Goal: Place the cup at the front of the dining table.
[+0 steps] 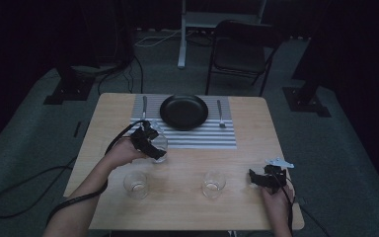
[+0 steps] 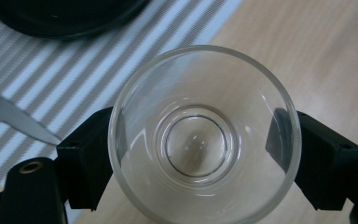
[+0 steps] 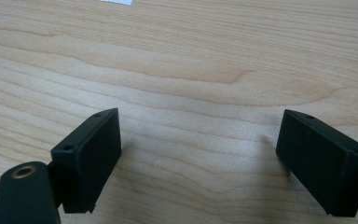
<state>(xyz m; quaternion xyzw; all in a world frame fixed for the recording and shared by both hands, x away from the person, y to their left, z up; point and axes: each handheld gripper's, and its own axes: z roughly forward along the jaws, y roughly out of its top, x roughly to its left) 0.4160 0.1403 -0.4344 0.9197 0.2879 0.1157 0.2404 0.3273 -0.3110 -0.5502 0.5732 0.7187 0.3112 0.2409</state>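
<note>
We find a clear drinking glass (image 2: 204, 135) clenched between the jaws of the left tool (image 1: 150, 143), one jaw against each side of its wall, its mouth facing up along the tool's camera axis. In the high view this glass (image 1: 160, 146) sits at the near edge of the striped placemat (image 1: 197, 138); whether its base is touching the worktop (image 1: 242, 153) or lifted just off it, we cannot tell. Just beyond the tool lies the black plate (image 1: 183, 111), with a knife (image 1: 144, 106) to the tool's left of it and a fork (image 1: 220, 114) on the plate's far side. The knife blade (image 2: 18, 120) lies close beside the left jaw.

Two further glasses stand behind the left tool, toward the person: one (image 1: 135, 184) just beside the left forearm, the other (image 1: 213, 184) between the two tools. The right tool (image 1: 264, 178) rests low over bare wood with its jaws spread wide and nothing between them (image 3: 200, 158).

We judge the deciding relation to be this: the second loose glass lies to the right tool's left, near it and upright, so the right hand is the nearer one for it, while the left is occupied.
</note>
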